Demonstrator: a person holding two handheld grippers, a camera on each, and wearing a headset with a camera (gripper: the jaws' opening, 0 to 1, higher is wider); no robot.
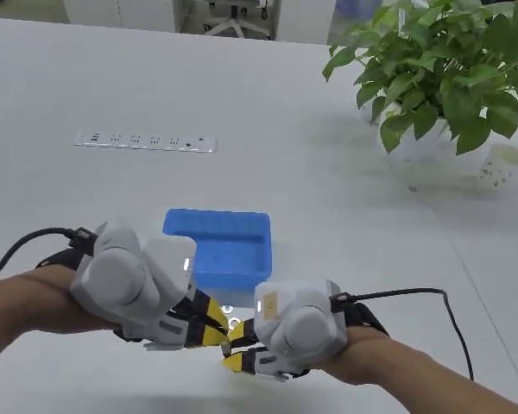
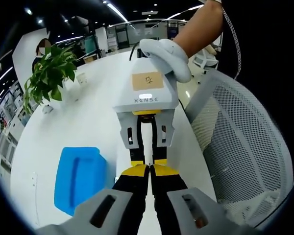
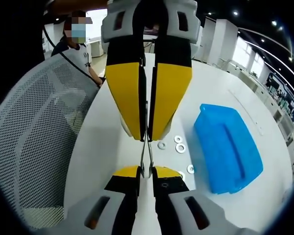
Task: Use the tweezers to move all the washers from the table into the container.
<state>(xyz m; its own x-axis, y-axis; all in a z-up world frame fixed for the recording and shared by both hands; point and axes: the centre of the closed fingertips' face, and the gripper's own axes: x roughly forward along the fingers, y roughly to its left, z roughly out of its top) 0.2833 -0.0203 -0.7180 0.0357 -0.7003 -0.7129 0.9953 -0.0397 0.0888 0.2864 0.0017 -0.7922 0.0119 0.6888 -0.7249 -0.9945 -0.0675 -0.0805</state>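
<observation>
My left gripper [image 1: 211, 326] and right gripper [image 1: 235, 352] meet tip to tip at the table's near edge. A thin pair of metal tweezers [image 3: 146, 156] runs from the left gripper's [image 3: 147, 134] shut yellow jaws down into the right gripper's [image 3: 146, 172] own narrow jaws. Both look shut on it. Several small steel washers [image 3: 179, 144] lie on the white table just right of the jaws, also seen as washers [image 1: 231, 316] between the grippers. A blue rectangular container [image 1: 216, 222] stands right behind them, the same container [image 3: 228, 147] beyond the washers and container [image 2: 81, 176] to the left.
A white power strip [image 1: 145, 141] lies farther back on the left. A potted plant [image 1: 440, 69] and a paper cup [image 1: 503, 164] stand at the back right. A white mesh chair [image 2: 245, 147] is beside the table, and a person [image 3: 78, 44] stands behind it.
</observation>
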